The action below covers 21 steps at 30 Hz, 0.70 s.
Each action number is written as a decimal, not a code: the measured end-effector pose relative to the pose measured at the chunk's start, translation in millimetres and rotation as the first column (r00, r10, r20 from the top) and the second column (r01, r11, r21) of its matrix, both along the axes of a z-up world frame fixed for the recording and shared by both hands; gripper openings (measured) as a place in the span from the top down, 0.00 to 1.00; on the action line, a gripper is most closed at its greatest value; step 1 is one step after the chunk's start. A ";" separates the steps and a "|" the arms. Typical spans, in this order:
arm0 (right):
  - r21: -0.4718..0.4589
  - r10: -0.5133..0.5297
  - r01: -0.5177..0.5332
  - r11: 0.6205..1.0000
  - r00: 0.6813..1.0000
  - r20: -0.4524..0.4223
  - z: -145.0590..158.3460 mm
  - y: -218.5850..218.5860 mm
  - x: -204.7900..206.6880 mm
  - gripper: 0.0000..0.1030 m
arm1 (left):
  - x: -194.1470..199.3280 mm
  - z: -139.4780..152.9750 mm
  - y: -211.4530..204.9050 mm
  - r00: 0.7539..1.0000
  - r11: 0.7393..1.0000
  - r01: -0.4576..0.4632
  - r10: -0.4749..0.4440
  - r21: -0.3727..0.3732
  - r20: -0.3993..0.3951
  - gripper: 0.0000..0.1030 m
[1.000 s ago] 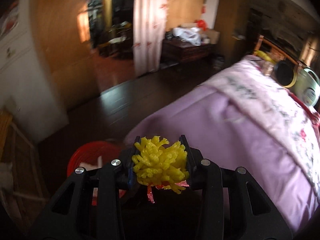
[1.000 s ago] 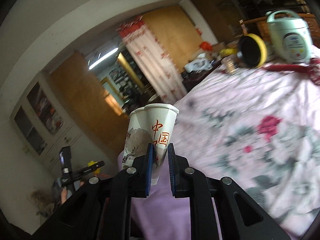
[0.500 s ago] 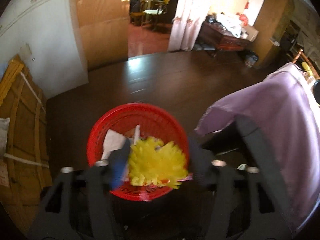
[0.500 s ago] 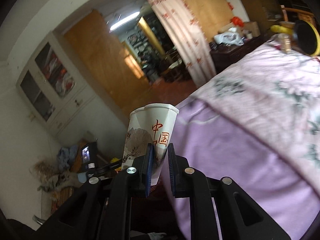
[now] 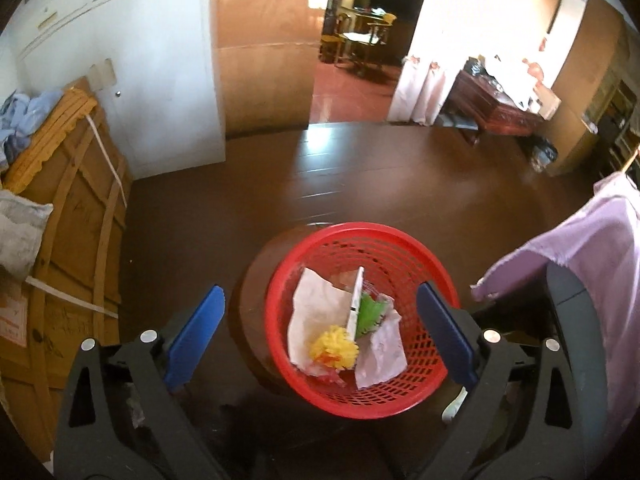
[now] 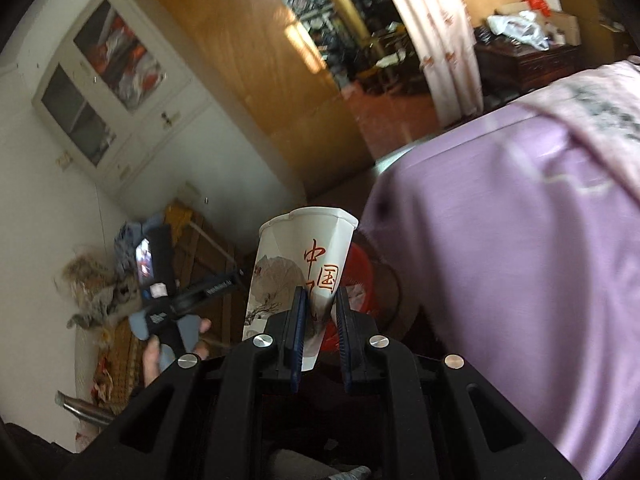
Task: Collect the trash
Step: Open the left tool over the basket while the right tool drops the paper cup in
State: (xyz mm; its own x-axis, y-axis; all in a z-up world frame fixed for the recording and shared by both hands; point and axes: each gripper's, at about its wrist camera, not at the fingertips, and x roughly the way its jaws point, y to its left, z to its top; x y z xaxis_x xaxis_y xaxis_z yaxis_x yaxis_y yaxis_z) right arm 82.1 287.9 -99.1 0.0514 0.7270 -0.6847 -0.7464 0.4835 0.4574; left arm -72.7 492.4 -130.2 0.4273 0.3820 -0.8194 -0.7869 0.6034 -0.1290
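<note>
The left gripper (image 5: pixel 320 320) hangs over the red basket (image 5: pixel 404 404), which stands on the dark floor (image 5: pixel 360 176). Its fingers (image 5: pixel 196 328) are spreading wide and nothing sits between them. The yellow pompom (image 5: pixel 334 347) lies below in the basket, near its front wall, clear of both blue pads. Around it lie crumpled paper (image 5: pixel 316 312), a second paper scrap (image 5: pixel 382 354), a thin white card (image 5: pixel 356 304) standing on edge, and a green piece (image 5: pixel 370 312) — all inside the rim.

The right gripper (image 6: pixel 320 320) is clenched on a paper cup (image 6: pixel 298 264); the fingers (image 6: pixel 298 320) pinch its lower wall flat, and the mouth of the cup points up and away, dented at the rim. Red characters run down its side — "中国" can be read — beside an ink-style landscape print. Just behind the cup a part of the basket (image 6: pixel 360 276) shows, beside the hanging edge of the purple bedcover (image 6: pixel 500 280). At left in the right wrist view, a hand (image 6: pixel 168 350) holds the other gripper's handle; the print on that device is too blurred to read.
</note>
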 end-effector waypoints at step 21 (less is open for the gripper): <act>-0.114 0.018 -0.002 0.993 0.990 0.139 -28.4 68.3 -11.5 0.40 | -21.5 28.2 -4.3 0.992 0.992 -0.099 0.104 0.074 -0.072 0.10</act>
